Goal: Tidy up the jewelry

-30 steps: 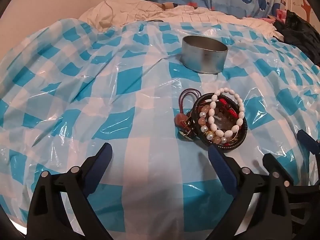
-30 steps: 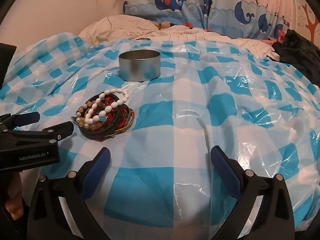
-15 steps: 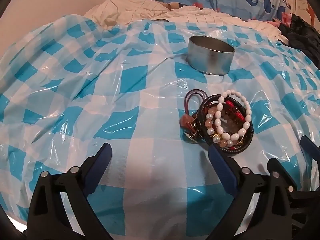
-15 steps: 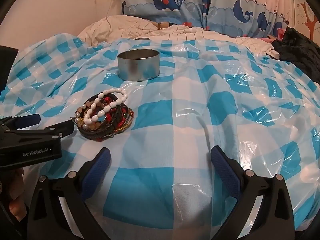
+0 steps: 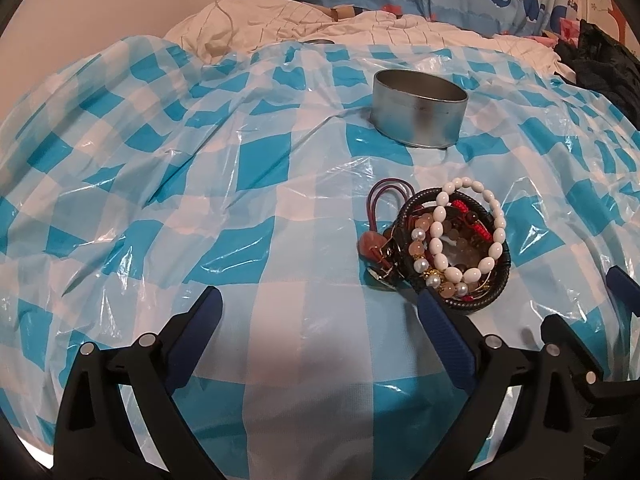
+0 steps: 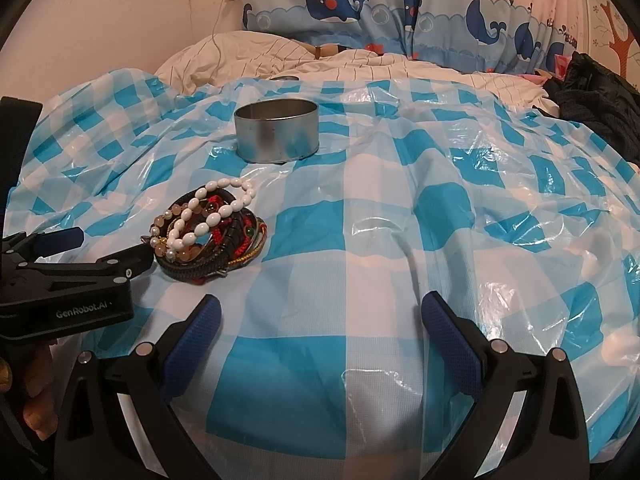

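A pile of bracelets (image 5: pixel 452 248) lies on the blue checked plastic sheet (image 5: pixel 200 208); a white bead bracelet lies on top of dark braided, red and pink ones. It also shows in the right wrist view (image 6: pixel 208 232). A round empty metal tin (image 5: pixel 418 108) stands behind it, also in the right wrist view (image 6: pixel 277 130). My left gripper (image 5: pixel 318 312) is open and empty, its right finger just in front of the pile. My right gripper (image 6: pixel 320 320) is open and empty, to the right of the pile.
The sheet covers a bed with a white quilt (image 6: pixel 280 56) and whale-print pillows (image 6: pixel 360 8) behind. Dark clothing (image 6: pixel 600 96) lies at the far right. A small metal lid (image 6: pixel 285 78) lies at the sheet's far edge. The sheet is wrinkled.
Both grippers have pulled back and risen slightly, so tin and pile sit lower and farther in view. The jaws have stayed open. Nothing on the sheet has moved.
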`<control>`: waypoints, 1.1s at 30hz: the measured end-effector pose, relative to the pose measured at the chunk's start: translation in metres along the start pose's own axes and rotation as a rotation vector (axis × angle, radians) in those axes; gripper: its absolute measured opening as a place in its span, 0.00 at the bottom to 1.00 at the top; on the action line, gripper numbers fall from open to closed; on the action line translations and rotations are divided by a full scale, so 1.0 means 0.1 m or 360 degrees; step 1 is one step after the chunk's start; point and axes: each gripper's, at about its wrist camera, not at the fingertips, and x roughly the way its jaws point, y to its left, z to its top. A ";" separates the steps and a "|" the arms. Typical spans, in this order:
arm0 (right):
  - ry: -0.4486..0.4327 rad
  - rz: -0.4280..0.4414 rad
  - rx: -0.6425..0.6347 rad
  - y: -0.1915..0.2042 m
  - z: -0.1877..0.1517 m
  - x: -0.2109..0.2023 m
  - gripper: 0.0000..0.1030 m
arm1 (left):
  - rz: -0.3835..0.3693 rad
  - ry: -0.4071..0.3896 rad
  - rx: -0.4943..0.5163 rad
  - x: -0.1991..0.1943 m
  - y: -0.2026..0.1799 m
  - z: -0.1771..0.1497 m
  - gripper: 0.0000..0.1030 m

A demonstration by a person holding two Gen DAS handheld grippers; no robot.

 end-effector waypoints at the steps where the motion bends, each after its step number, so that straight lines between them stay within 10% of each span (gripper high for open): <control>1: 0.0001 0.0001 0.0001 0.00 0.00 0.00 0.93 | -0.0001 0.0001 -0.0001 0.00 0.00 0.00 0.91; 33: -0.0001 0.0008 0.0006 -0.01 0.00 0.00 0.93 | -0.0010 0.0005 -0.0015 0.04 0.03 -0.01 0.92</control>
